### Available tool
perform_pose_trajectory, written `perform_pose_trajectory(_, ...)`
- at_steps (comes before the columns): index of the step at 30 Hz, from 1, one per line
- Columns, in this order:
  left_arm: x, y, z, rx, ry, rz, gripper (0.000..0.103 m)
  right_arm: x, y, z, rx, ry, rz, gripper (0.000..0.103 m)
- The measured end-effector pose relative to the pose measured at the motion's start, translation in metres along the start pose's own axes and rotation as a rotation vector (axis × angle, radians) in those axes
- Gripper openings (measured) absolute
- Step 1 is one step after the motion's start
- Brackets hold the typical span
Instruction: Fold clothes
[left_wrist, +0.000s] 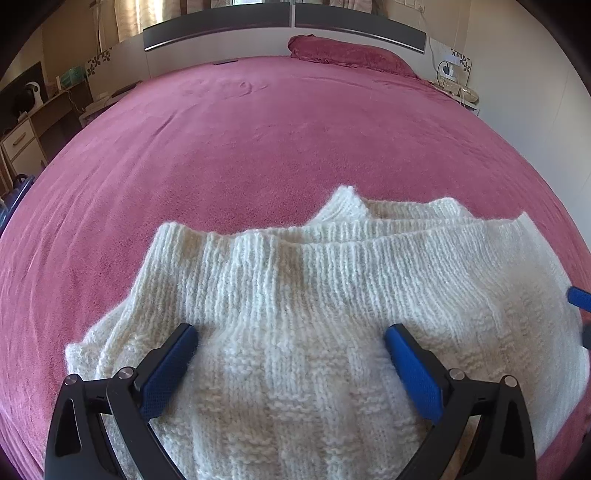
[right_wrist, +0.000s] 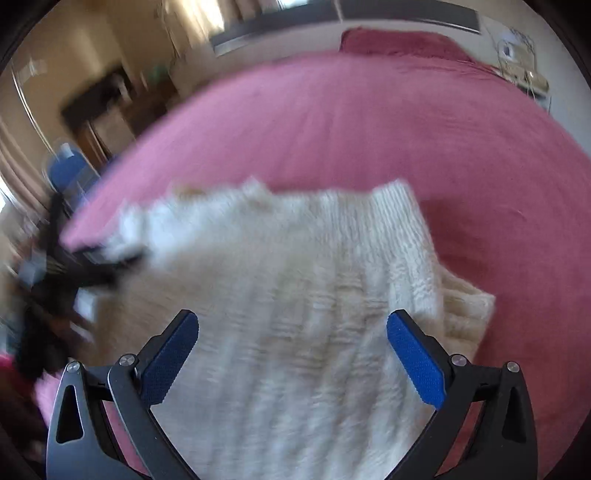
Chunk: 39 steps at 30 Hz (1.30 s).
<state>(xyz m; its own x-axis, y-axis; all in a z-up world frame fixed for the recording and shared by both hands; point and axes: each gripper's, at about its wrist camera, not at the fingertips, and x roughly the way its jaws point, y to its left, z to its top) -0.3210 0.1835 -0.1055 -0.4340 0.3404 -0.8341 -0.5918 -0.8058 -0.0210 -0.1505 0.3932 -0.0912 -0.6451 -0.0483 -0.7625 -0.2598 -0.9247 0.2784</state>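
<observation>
A cream knitted sweater (left_wrist: 303, 302) lies folded over on the pink bed (left_wrist: 240, 147), its ribbed hem edges stacked towards the far side. My left gripper (left_wrist: 291, 336) hovers over it, open, with the knit between the blue pads but not pinched. In the right wrist view the same sweater (right_wrist: 295, 314) is blurred by motion; my right gripper (right_wrist: 291, 325) is open above it, with nothing held. The right gripper's blue pad (left_wrist: 578, 295) peeks in at the right edge of the left wrist view. The left gripper (right_wrist: 74, 273) shows as a dark blur at the sweater's left side.
A pink pillow (left_wrist: 347, 53) lies at the head of the bed under a grey headboard (left_wrist: 280, 26). A desk with drawers (left_wrist: 26, 136) stands to the left, a nightstand with cables (left_wrist: 458, 85) at the far right. Bare bedspread stretches beyond the sweater.
</observation>
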Motion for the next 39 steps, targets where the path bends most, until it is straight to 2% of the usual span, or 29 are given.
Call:
perform_pose_trajectory(2,-0.001,-0.002,0.001,0.007,-0.009,0.001,0.103,-0.002,0.007,-0.004,-0.027,0.005,0.034,0.103)
perform_pose_trajectory(4,-0.009,0.002,0.002,-0.001,-0.021,-0.037,0.103,0.022,0.003,-0.017,-0.040,0.093,-0.031,0.103)
perform_pose_trajectory(5,-0.017,0.007,0.003,-0.010,-0.032,-0.064,0.103,0.022,0.000,-0.019,-0.027,0.075,-0.017,0.103)
perform_pose_trajectory(6,-0.033,0.019,0.002,-0.023,-0.063,-0.068,0.103,0.021,-0.003,-0.020,-0.015,0.058,-0.003,0.103)
perform_pose_trajectory(9,-0.082,0.055,-0.004,-0.067,-0.152,-0.083,0.103,0.017,0.001,-0.017,-0.004,0.080,0.000,0.103)
perform_pose_trajectory(13,-0.109,0.126,-0.032,-0.233,-0.151,-0.130,0.103,0.022,-0.002,-0.020,-0.053,0.088,-0.034,0.103)
perform_pose_trajectory(16,-0.108,0.160,-0.049,-0.293,-0.128,-0.175,0.103,0.020,-0.001,-0.025,-0.031,0.054,-0.041,0.103)
perform_pose_trajectory(19,-0.102,0.150,-0.066,-0.304,-0.115,-0.263,0.103,0.018,-0.002,-0.027,-0.023,0.047,-0.038,0.103)
perform_pose_trajectory(21,-0.104,0.113,-0.074,-0.195,-0.114,-0.276,0.103,0.018,-0.003,-0.027,-0.022,0.055,-0.033,0.103)
perform_pose_trajectory(23,-0.098,0.084,-0.076,-0.110,-0.089,-0.255,0.103,0.019,-0.004,-0.025,-0.026,0.063,-0.027,0.103)
perform_pose_trajectory(25,-0.072,0.065,-0.079,-0.084,-0.006,-0.228,0.103,0.019,-0.004,-0.023,-0.030,0.072,-0.020,0.103)
perform_pose_trajectory(27,-0.054,0.063,-0.083,-0.089,0.029,-0.233,0.103,0.021,-0.004,-0.022,-0.037,0.079,-0.020,0.103)
perform_pose_trajectory(28,-0.055,0.062,-0.086,-0.065,0.009,-0.225,0.103,0.020,-0.004,-0.024,-0.038,0.079,-0.019,0.103)
perform_pose_trajectory(33,-0.098,0.070,-0.089,-0.039,-0.081,-0.244,0.103,0.013,-0.013,-0.025,0.008,0.053,0.020,0.103)
perform_pose_trajectory(37,-0.100,0.056,-0.086,-0.007,-0.049,-0.355,0.103,-0.015,-0.017,-0.029,0.074,-0.073,0.060,0.103)
perform_pose_trajectory(39,-0.081,0.049,-0.089,0.004,-0.016,-0.333,0.103,-0.013,-0.017,-0.036,0.078,-0.066,0.129,0.103)
